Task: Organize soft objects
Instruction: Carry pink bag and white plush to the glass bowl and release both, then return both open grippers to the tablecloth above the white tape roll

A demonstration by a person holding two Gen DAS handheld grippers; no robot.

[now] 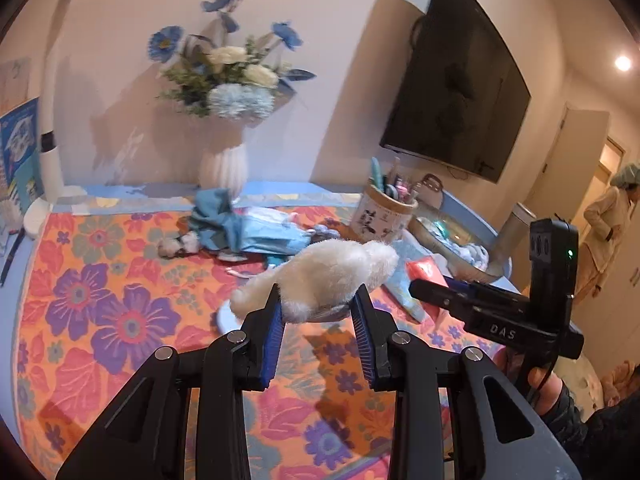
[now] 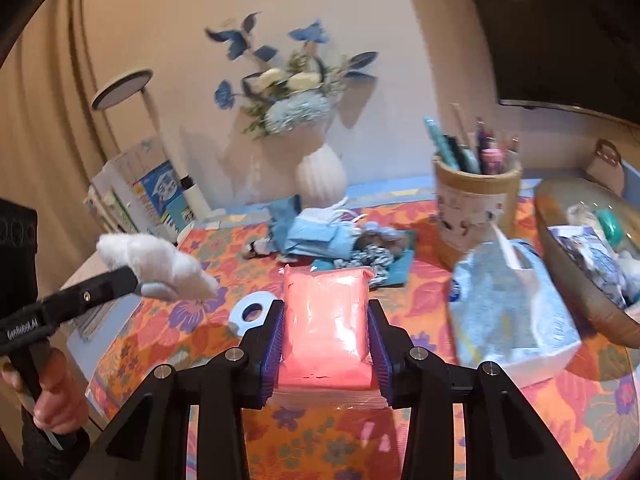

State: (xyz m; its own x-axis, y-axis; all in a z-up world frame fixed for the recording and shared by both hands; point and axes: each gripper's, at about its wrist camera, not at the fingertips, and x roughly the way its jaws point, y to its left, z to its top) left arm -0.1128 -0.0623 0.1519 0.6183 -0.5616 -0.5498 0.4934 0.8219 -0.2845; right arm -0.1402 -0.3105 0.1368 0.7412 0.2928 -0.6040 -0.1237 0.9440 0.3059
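Flowery cloth covers our counter (image 2: 168, 344). Our left hand-held gripper (image 1: 318, 300) squeezes the white plush toy (image 1: 320, 276) mid-frame, in the air. Our right hand-held gripper (image 2: 326, 316) pinches the pink soft pack (image 2: 324, 320), low center. Fluffy fur could slip out and drop.

Warm indoor light, soft shadows, fisheye-bent edges, slight blur

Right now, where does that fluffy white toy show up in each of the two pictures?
Left wrist view: white plush toy sits centre, between the left claw's blue pads.
Right wrist view: white plush toy is at far left, held aloft.
Shared landmark: the white vase of blue flowers.
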